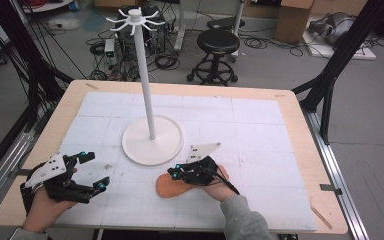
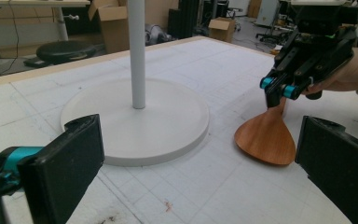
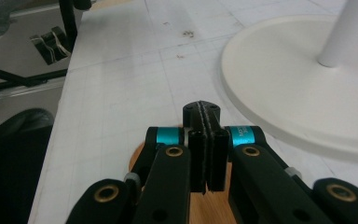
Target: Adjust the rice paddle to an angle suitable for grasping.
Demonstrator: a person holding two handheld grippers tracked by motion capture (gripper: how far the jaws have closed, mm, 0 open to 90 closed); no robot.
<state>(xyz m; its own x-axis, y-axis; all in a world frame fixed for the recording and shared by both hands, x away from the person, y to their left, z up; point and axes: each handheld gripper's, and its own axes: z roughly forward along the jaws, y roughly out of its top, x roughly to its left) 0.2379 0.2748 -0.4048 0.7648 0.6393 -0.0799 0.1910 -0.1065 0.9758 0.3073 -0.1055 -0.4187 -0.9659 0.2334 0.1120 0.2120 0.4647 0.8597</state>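
Wooden spatula (image 1: pixel 172 187) lies flat on the white mat (image 1: pixel 260 130), just in front of the round base of the white stand (image 1: pixel 152 140). The right gripper (image 1: pixel 177 172) has its jaws pressed together on the spatula's narrow handle end, with the broad blade sticking out beyond them toward the left gripper (image 1: pixel 91 172). That one hovers well apart from the spatula, near the table's left edge, jaws wide open and holding nothing
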